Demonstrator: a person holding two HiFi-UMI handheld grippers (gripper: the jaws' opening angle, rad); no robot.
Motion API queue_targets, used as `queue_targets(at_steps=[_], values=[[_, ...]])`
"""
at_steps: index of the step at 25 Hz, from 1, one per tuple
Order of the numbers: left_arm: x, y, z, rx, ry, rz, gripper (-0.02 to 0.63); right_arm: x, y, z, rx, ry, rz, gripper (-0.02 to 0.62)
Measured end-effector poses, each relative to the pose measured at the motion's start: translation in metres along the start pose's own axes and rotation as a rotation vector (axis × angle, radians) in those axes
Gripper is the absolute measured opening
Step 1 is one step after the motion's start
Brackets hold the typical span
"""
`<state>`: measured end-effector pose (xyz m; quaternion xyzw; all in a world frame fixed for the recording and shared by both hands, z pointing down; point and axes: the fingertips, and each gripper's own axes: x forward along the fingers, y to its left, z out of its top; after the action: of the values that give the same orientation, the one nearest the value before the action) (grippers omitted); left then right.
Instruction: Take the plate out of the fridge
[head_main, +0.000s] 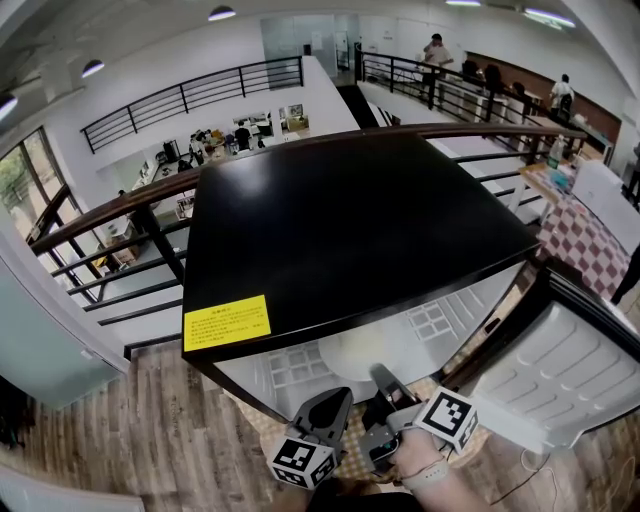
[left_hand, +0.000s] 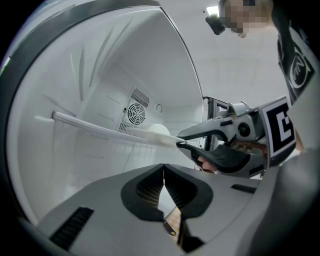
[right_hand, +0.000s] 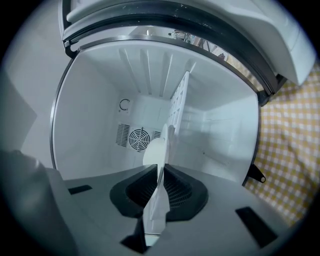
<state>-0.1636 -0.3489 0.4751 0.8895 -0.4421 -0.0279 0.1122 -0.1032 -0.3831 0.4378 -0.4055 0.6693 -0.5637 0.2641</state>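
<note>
2 grippers reach into the open fridge (head_main: 350, 230), a black-topped cabinet with a white inside and a yellow label (head_main: 227, 322) on its front edge. Its door (head_main: 570, 370) stands swung out to the fridge's right.

The plate (right_hand: 156, 150) is plain white, thin and round, with a smooth, unmarked surface. From the right gripper view it shows nearly edge-on, a pale sliver running up from the jaws. It sits inside the fridge on the white shelf (left_hand: 90, 127), in front of the round fan vent (right_hand: 139, 139) in the back wall, with its near rim reaching the fridge's front opening.

The right gripper (right_hand: 162, 169) has its 2 jaws pinched onto that near rim, 1 pad on each face of the plate. The left gripper view shows the same grip from the side, at the front of the shelf.

The left gripper (left_hand: 163, 167) has its jaws pressed together with nothing between them, and it sits just beside the right one at the fridge's opening. A yellow checked mat (right_hand: 292, 145) lies outside the fridge, past its right wall.
</note>
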Motion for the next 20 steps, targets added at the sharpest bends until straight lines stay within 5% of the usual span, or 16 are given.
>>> queue_targets(at_steps=[20], values=[[0.002,0.0,-0.005,-0.01,0.014,0.003,0.009,0.004,-0.004,-0.002,0.109,-0.037,0.096,0.067]])
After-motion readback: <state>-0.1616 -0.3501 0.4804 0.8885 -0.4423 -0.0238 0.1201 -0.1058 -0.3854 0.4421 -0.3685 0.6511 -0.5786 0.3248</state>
